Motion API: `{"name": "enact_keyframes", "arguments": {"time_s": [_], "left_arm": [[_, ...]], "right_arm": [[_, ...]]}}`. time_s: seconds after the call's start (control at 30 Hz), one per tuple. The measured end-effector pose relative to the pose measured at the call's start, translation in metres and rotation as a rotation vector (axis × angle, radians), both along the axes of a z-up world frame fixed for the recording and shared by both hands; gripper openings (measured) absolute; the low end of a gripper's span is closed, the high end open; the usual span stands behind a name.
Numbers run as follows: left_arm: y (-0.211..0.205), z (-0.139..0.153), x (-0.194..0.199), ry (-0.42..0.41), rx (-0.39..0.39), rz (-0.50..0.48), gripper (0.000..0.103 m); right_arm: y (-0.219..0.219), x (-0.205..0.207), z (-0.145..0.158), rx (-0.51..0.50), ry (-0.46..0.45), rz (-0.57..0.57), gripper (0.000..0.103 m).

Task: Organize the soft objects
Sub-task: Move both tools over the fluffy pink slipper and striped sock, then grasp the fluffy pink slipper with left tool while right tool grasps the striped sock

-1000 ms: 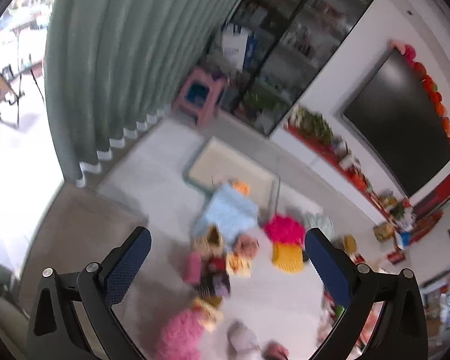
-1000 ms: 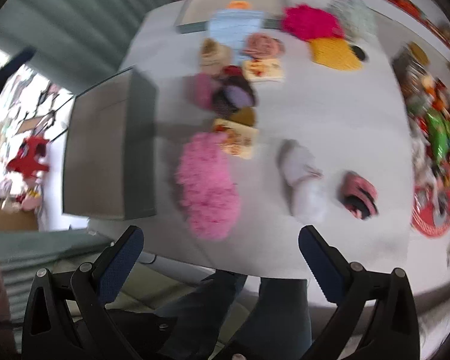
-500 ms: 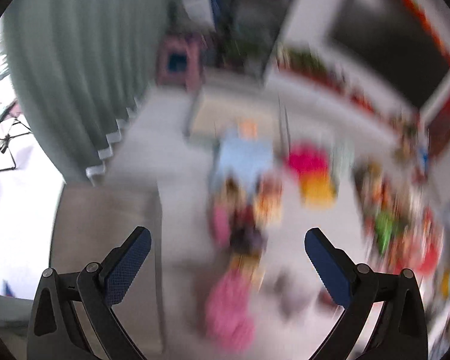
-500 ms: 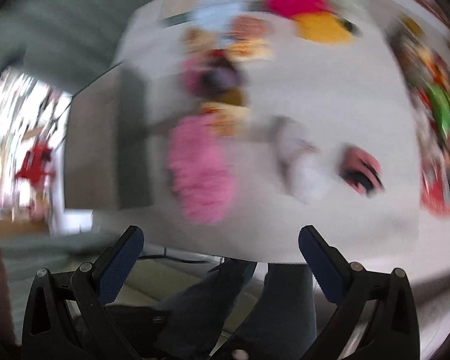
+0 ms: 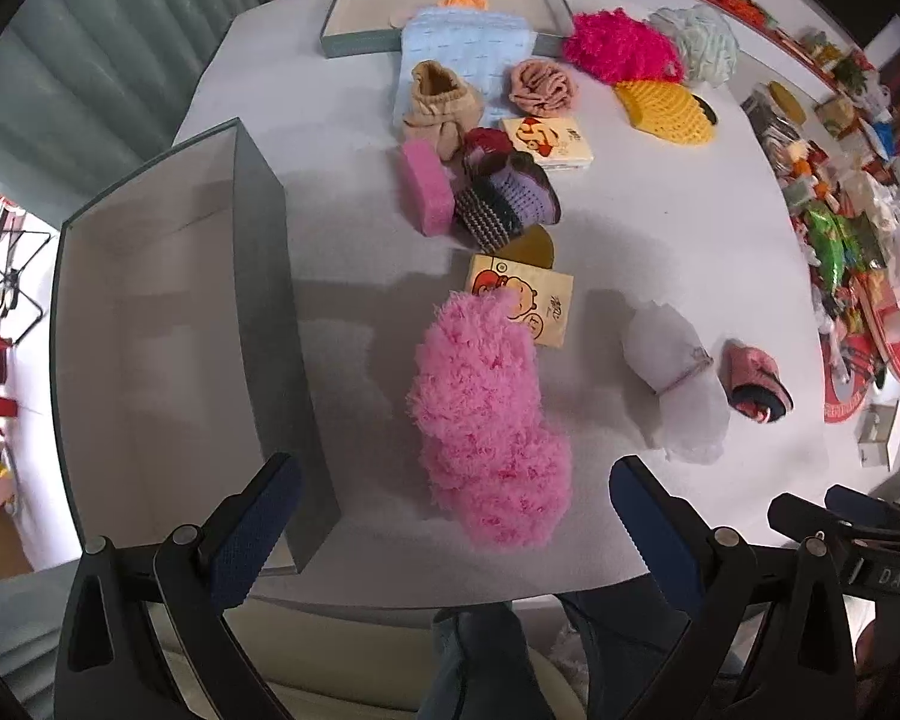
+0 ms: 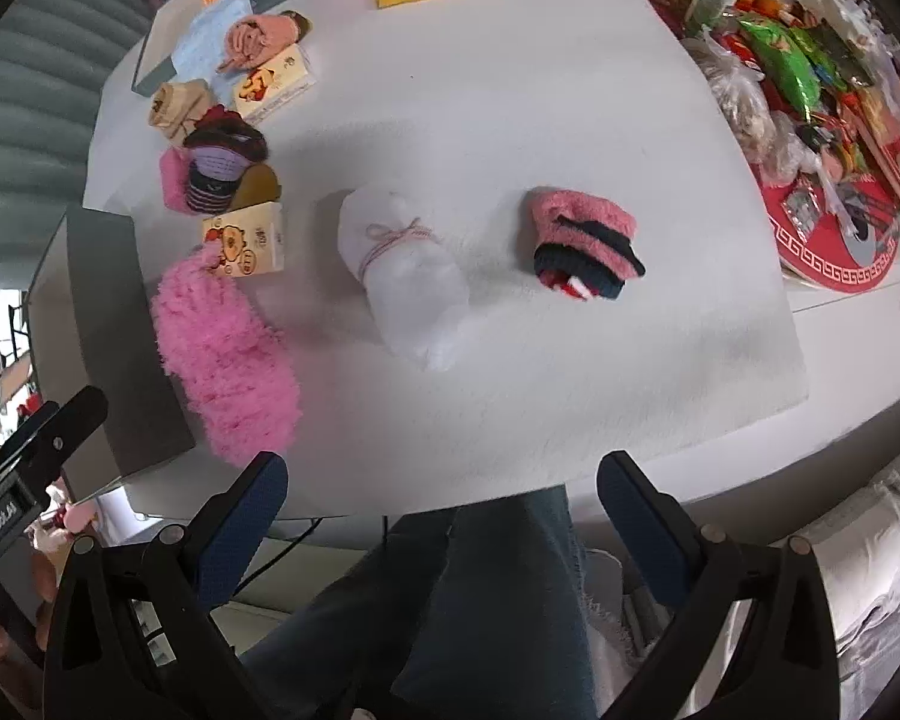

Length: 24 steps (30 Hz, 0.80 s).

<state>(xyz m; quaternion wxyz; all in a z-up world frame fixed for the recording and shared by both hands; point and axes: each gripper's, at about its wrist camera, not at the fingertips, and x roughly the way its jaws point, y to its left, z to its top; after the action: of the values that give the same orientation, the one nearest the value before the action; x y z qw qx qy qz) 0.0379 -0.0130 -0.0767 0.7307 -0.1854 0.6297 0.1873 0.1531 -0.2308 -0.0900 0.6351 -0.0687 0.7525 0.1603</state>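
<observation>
Both grippers have swung down from facing the room to look over the tabletop (image 5: 354, 120), so sorting looks about to begin. The left gripper (image 5: 450, 516) and right gripper (image 6: 441, 513) hang with fingers spread wide, empty. One fluffy pink yarn bundle (image 5: 486, 420) lies beside one empty grey box (image 5: 150, 330); two cartoon tissue packs (image 5: 525, 297), one white tied bundle (image 6: 405, 276).

pink fluffy bundle (image 5: 491, 420); white table (image 5: 630, 210)

Packaged snacks (image 6: 786, 66), perhaps sweets, crowd a red mat (image 6: 834, 252) beside green curtains (image 5: 90, 60).
</observation>
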Motion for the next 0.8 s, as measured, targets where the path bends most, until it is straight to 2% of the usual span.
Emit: {"name": "enact_keyframes", "arguments": {"time_s": [0.33, 0.63, 0.8], "left_arm": [[0.001, -0.012, 0.02, 0.071, 0.02, 0.101, 0.103], [-0.004, -0.027, 0.027, 0.126, 0.014, 0.147, 0.103], [-0.005, -0.047, 0.023, 0.162, 0.009, 0.184, 0.103]], "right_arm": [[0.0, 0.046, -0.01, -0.017, 0.016, 0.093, 0.103], [-0.017, 0.069, -0.026, -0.031, 0.052, 0.088, 0.103], [-0.033, 0.08, -0.038, -0.05, 0.059, 0.059, 0.103]]}}
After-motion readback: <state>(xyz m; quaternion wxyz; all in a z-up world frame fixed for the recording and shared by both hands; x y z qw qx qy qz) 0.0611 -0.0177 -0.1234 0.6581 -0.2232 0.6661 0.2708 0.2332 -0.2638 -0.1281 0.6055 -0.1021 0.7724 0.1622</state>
